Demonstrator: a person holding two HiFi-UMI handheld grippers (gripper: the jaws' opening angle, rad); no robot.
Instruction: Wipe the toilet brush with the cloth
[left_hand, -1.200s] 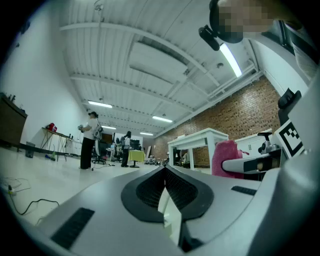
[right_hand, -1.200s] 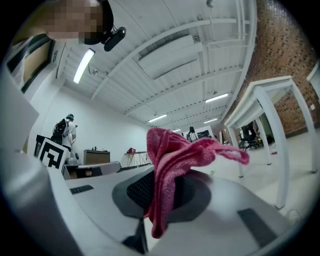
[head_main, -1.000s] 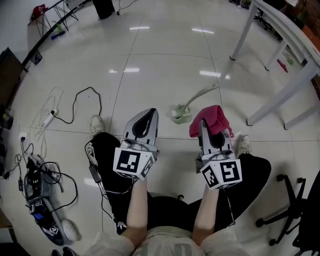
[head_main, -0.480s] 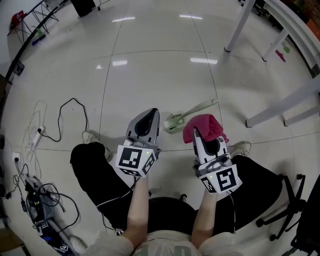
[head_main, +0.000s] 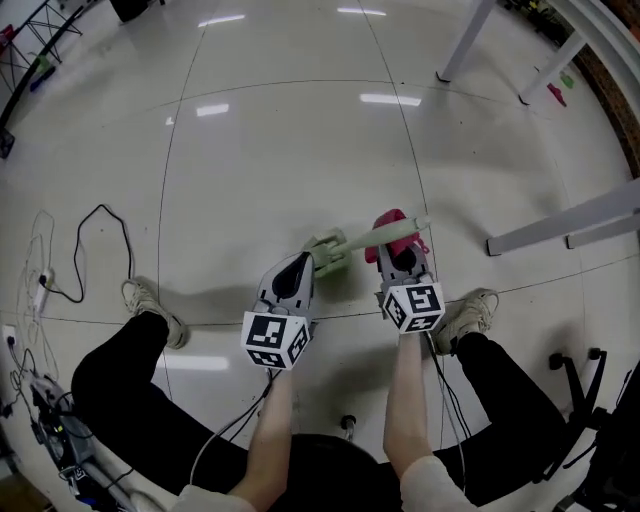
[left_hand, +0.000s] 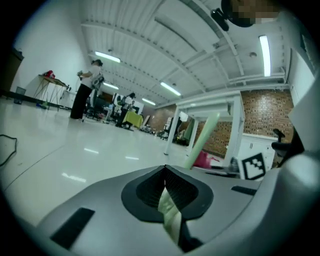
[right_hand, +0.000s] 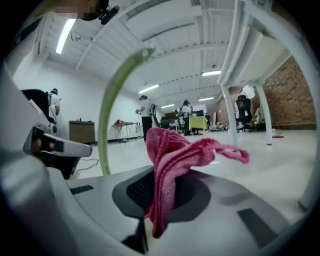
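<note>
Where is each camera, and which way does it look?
Head view: on the person's head, looking steeply down at the floor; arms, legs, left gripper and right gripper show.
Left gripper view: on the left gripper, looking across the room; its shut fingers pinch a pale green strip.
Right gripper view: on the right gripper, looking across the room; its fingers clamp the pink cloth.
Shared: all three see the toilet brush handle.

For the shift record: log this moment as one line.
left gripper: jaws shut on toilet brush | right gripper: jaws shut on cloth | brush handle crosses the cloth in head view
</note>
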